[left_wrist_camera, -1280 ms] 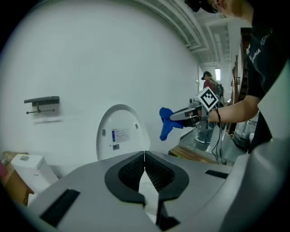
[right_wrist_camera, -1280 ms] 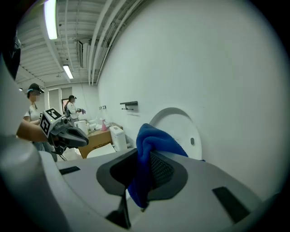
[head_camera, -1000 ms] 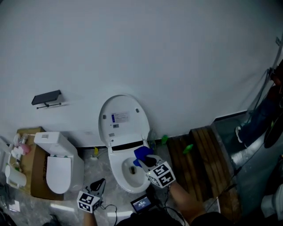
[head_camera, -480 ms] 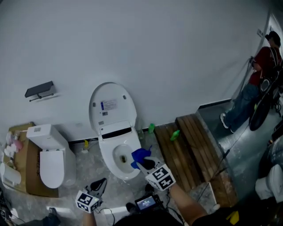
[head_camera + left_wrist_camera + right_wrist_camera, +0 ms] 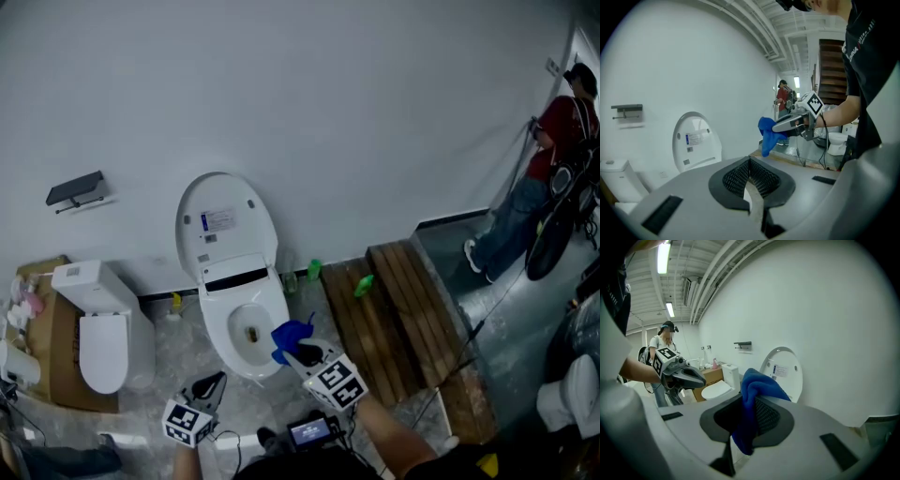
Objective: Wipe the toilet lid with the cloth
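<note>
The white toilet stands against the wall with its lid [image 5: 225,225] raised upright over the open bowl [image 5: 246,333]. My right gripper [image 5: 298,352] is shut on a blue cloth [image 5: 289,339] at the bowl's right front rim; the cloth [image 5: 754,399] bunches between its jaws, with the lid [image 5: 783,373] beyond. My left gripper [image 5: 208,386] hangs lower left, in front of the bowl, shut with nothing in it. From the left gripper view, its closed jaws [image 5: 750,161] point toward the lid [image 5: 696,145], and the cloth [image 5: 766,133] hangs at the right.
A second, closed toilet [image 5: 103,333] and a cardboard box [image 5: 56,375] stand at the left. A wooden platform [image 5: 394,309] with green bottles [image 5: 364,286] lies at the right. A small screen device [image 5: 309,431] sits on the floor. A person [image 5: 553,122] stands far right.
The head view has swung, so the toilet sits further left in the picture. The right gripper with the cloth has drifted from the bowl's back right to its right front rim.
</note>
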`<state>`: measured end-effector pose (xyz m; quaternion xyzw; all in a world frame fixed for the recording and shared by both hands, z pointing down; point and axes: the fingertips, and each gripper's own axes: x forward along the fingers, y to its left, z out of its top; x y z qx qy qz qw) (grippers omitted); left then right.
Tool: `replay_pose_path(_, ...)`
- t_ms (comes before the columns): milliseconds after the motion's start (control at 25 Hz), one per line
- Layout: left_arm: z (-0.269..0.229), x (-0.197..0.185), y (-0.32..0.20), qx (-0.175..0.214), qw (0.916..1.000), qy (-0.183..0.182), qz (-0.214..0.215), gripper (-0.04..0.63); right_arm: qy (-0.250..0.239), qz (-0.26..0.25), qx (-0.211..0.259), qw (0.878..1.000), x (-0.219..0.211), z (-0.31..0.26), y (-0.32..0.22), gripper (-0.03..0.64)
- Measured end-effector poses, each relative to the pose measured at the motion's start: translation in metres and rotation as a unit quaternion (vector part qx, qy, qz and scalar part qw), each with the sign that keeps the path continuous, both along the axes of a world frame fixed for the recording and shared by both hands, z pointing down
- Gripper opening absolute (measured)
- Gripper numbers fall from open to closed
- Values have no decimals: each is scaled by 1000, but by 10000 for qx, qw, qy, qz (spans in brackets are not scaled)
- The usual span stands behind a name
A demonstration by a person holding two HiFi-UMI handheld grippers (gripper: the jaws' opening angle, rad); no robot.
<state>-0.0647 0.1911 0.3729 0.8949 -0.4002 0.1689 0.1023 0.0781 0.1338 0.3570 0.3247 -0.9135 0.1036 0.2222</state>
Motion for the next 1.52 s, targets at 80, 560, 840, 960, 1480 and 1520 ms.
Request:
replay_pose_path(80,-2,7,-4,31,9999,30,-116,11,-10,-81,-20,10000,4,3,-2,67)
replay_pose_path(560,-12,30,-11,167,9995,-5,-259,11,-50,-278,84,9996,14,-7,-4,66)
replay_pose_path(840,-11,37,-12,160,9995,7,-275,11,-55,-257,52,9996,21,-5,1,66)
replay_pose_path(960,-11,37,-13,178,9993,-8,-314,11,-81,-267,44,9996,20,-5,1,66)
replay_pose_path(1480,-6,32,-15,126,9984,33,-548,11,-116,-415,64,9990,14,-5,-4,66)
replay_pose_path(1520,-8,33,-16,119,9983,28,-570,11,-114,-425,65,9990,15,-5,-4,66)
